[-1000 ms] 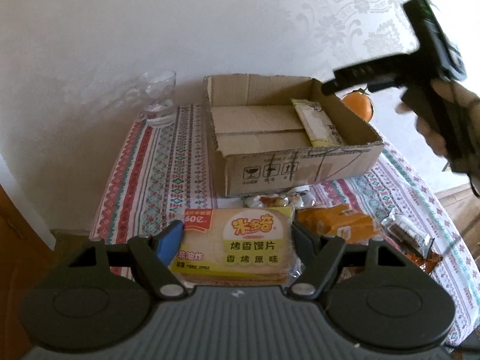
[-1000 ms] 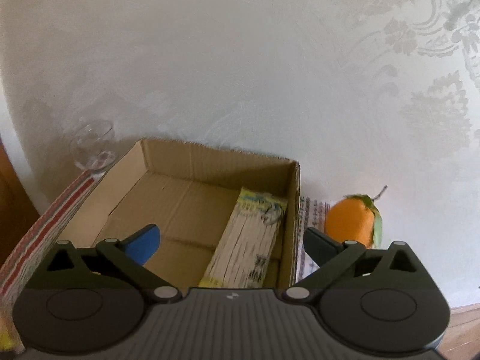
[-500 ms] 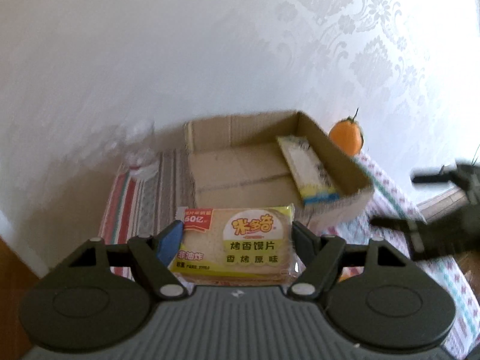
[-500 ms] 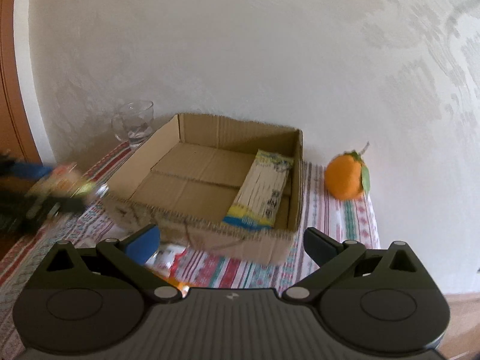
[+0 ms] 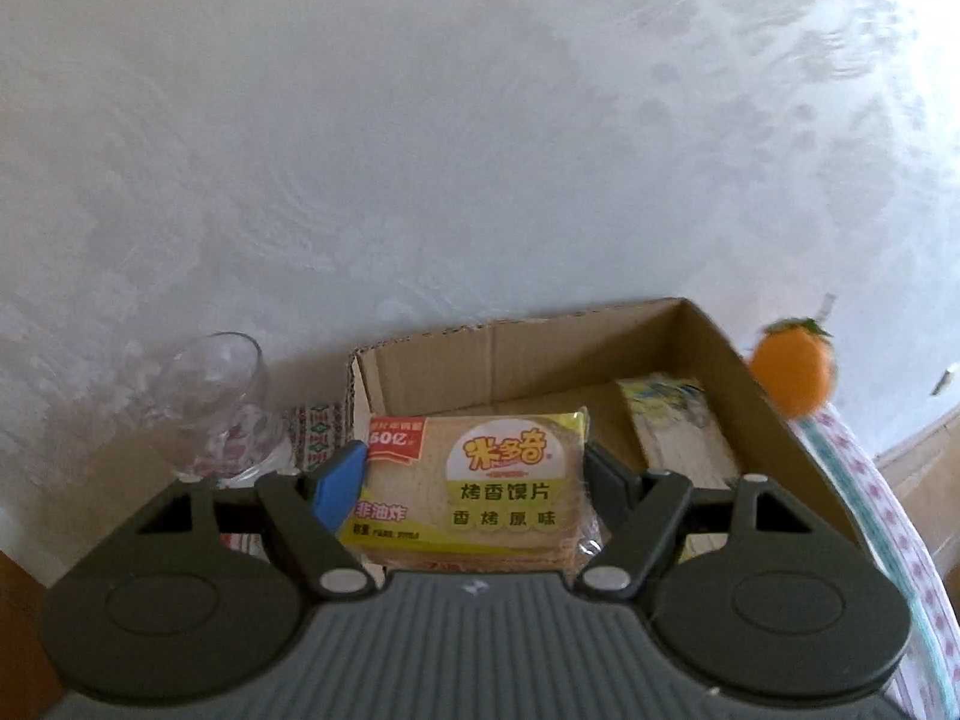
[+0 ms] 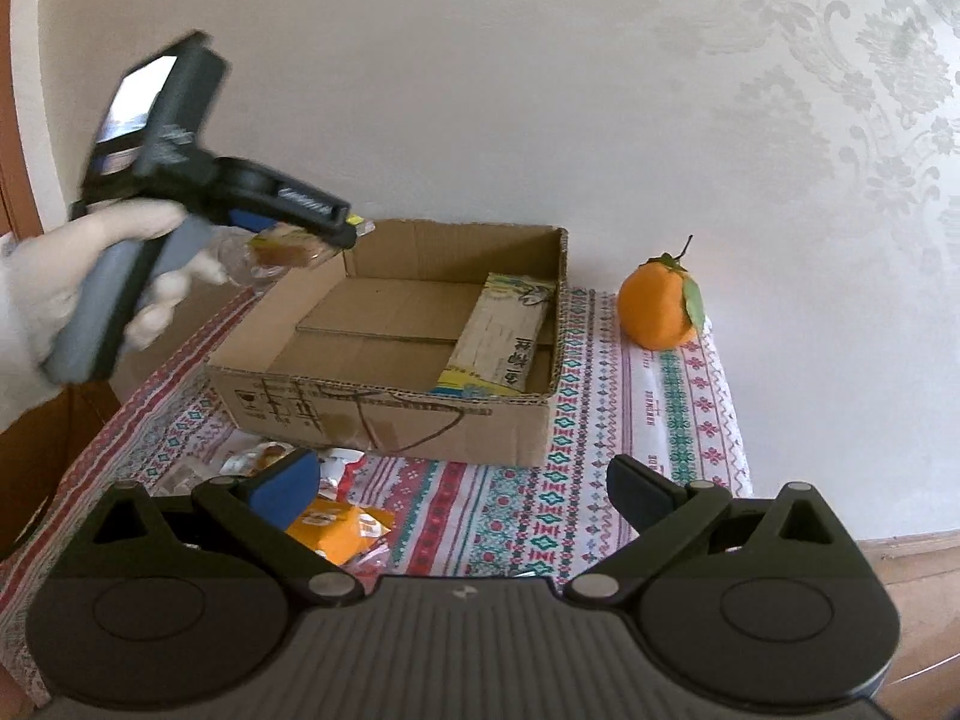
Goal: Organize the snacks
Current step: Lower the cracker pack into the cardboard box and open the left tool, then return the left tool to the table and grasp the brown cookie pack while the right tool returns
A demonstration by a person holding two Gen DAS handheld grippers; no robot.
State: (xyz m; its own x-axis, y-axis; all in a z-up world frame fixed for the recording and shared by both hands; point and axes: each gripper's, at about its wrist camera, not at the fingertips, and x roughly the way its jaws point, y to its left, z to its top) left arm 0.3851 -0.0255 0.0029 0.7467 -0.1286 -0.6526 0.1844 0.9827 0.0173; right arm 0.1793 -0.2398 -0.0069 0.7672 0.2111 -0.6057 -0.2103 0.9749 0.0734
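One snack packet (image 5: 474, 480) clamped in my left fingers (image 5: 337, 480), held above the cardboard box (image 6: 384, 414).
Gripped by its side edges so it drops in flat beside the packet inside (image 6: 498, 336); my right gripper (image 6: 462, 489) hangs spread and empty over the surface (image 6: 600, 480).

Cardboard box (image 6: 384, 414) on table (image 6: 600, 480), noodle pack (image 6: 498, 336) inside at right, orange (image 6: 657, 312) beyond its right wall.
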